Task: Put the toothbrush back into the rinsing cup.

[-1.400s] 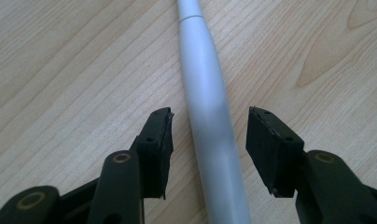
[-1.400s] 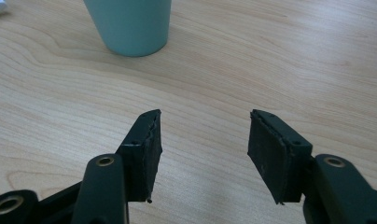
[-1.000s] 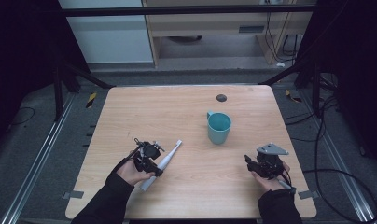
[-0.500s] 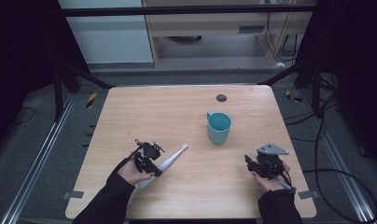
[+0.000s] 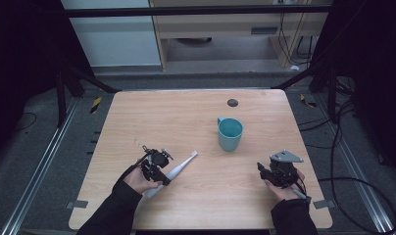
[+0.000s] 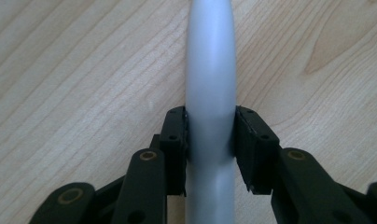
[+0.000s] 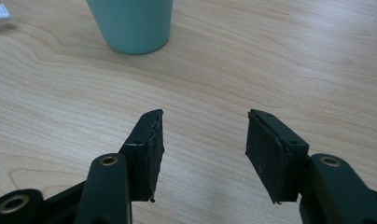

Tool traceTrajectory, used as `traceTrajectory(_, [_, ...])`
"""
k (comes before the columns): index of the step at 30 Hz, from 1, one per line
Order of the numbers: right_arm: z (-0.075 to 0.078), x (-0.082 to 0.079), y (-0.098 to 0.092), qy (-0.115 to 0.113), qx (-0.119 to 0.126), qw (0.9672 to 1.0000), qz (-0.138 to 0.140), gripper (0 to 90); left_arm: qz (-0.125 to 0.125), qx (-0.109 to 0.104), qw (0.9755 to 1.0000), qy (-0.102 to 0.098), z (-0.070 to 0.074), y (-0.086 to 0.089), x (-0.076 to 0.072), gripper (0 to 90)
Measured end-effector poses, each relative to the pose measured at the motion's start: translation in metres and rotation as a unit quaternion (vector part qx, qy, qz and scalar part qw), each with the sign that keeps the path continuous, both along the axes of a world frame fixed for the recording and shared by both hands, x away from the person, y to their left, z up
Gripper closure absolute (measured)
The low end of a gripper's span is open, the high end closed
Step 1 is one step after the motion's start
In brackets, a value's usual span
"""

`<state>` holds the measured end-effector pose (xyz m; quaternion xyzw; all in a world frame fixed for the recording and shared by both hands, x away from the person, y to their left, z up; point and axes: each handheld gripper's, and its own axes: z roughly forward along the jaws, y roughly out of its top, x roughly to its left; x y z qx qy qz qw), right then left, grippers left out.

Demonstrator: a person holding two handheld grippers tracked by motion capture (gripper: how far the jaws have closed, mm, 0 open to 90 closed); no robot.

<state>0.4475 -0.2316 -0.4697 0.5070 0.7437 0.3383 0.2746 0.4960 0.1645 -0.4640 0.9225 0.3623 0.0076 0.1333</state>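
The white electric toothbrush lies on the wooden surface, its long axis running from the left gripper up and rightward, bristle end toward the teal cup. The left jaws have just been closing and now pinch its thick handle from both sides, probably still flat on the wood. The right gripper rests well apart, jaws spread on nothing. Dark floor and cables surround the surface.

White toothbrush, teal cup
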Motion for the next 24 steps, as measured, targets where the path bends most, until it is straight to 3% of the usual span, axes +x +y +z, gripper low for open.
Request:
traceTrajectory(11, [0.000, 0.000, 0.000, 0.000, 0.000, 1.0000, 0.000, 46.6, -0.007, 0.021, 0.9996, -0.020, 0.002, -0.003, -0.004, 66.1])
traceTrajectory(15, [0.000, 0.000, 0.000, -0.001, 0.001, 1.0000, -0.001, 46.8, 0.004, 0.006, 0.9996, -0.029, 0.008, 0.002, -0.005, 66.0])
traceTrajectory(18, [0.000, 0.000, -0.001, -0.003, 0.000, 1.0000, -0.001, 46.8, 0.020, -0.014, 0.9983, -0.053, 0.019, 0.010, -0.007, 66.0])
traceTrajectory(19, [0.000, 0.000, -0.001, -0.003, 0.000, 1.0000, -0.001, 46.8, 0.020, -0.014, 0.9983, -0.053, 0.019, 0.010, -0.007, 66.0])
traceTrajectory(21, [0.000, 0.000, -0.001, -0.005, 0.001, 1.0000, -0.003, 46.2, 0.030, -0.033, 0.9964, -0.073, 0.027, 0.015, -0.008, 66.0])
traceTrajectory(24, [0.001, -0.001, -0.002, -0.008, -0.001, 0.9999, -0.008, 45.3, 0.057, -0.061, 0.9895, -0.118, 0.037, 0.019, -0.011, 66.0])
